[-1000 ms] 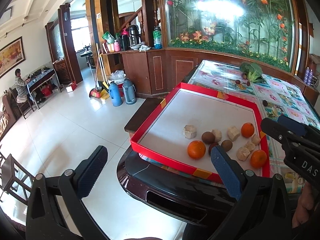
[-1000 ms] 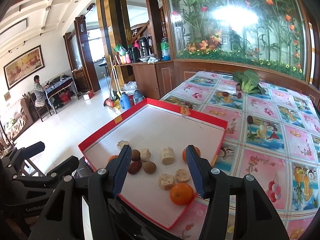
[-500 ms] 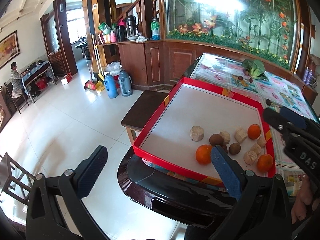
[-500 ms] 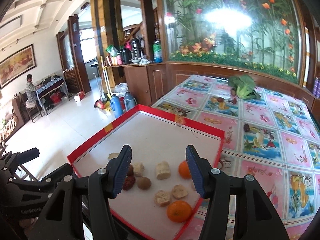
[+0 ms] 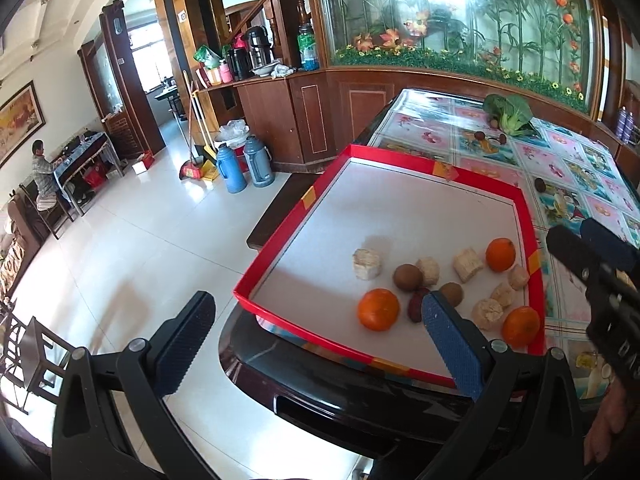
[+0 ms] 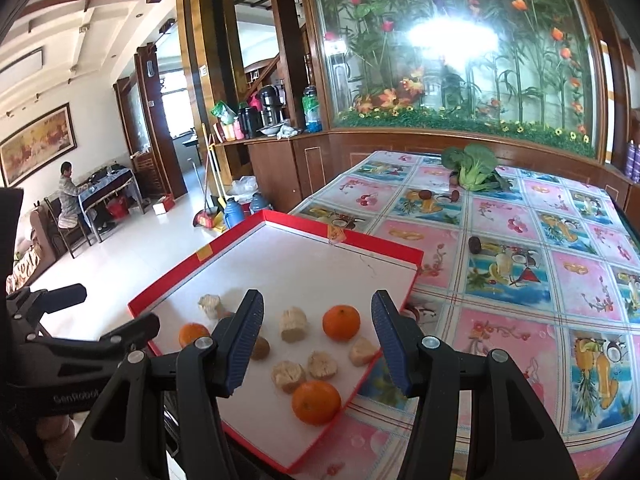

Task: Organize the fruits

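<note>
A red-rimmed white tray lies at the table's near corner. In it lie three oranges, brown round fruits, a dark red date and several pale corn pieces. My left gripper is open and empty, off the table's left front corner above the floor. My right gripper is open and empty, hovering over the tray's near right part; it also shows in the left wrist view.
A fruit-patterned tablecloth covers the table. A green vegetable and small dark fruits lie farther back. A wooden cabinet and glass flower panel stand behind. Thermos jugs stand on the tiled floor at left.
Both grippers have risen and tilted a little, so the tray sits lower in the views. Jaws stay open. The fruits have not moved.
</note>
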`<move>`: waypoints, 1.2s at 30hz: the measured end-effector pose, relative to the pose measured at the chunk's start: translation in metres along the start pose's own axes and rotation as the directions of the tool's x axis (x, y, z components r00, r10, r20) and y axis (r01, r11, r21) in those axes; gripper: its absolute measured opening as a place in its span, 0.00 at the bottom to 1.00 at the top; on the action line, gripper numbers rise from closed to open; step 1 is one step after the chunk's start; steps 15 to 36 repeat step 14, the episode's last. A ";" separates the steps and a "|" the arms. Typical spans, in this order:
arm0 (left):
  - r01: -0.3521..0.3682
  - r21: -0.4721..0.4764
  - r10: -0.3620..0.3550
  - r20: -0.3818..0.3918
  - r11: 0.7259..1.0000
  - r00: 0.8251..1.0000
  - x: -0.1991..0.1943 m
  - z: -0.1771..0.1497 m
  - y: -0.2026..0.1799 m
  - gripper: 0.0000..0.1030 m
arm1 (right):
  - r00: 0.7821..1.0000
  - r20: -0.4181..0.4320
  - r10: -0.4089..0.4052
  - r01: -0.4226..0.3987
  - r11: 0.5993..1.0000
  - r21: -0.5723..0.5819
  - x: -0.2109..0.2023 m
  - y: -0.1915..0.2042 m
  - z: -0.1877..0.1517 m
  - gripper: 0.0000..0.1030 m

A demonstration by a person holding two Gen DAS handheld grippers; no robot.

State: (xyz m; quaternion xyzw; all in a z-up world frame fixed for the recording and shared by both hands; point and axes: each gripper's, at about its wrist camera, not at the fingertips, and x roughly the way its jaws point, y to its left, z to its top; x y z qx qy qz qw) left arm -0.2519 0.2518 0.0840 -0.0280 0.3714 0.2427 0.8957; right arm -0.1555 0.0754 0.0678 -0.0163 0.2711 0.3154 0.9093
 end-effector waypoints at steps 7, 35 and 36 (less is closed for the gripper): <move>-0.036 -0.027 0.036 -0.007 0.999 0.999 -0.009 -0.001 -0.014 1.00 | 0.997 -0.005 0.082 -0.082 0.996 0.019 -0.002 -0.008 0.003 0.55; -0.100 -0.029 0.100 0.005 0.995 0.995 -0.023 0.007 -0.031 1.00 | 0.988 0.011 0.157 -0.157 0.987 0.024 -0.007 -0.016 0.012 0.55; -0.100 -0.029 0.100 0.005 0.995 0.995 -0.023 0.007 -0.031 1.00 | 0.988 0.011 0.157 -0.157 0.987 0.024 -0.007 -0.016 0.012 0.55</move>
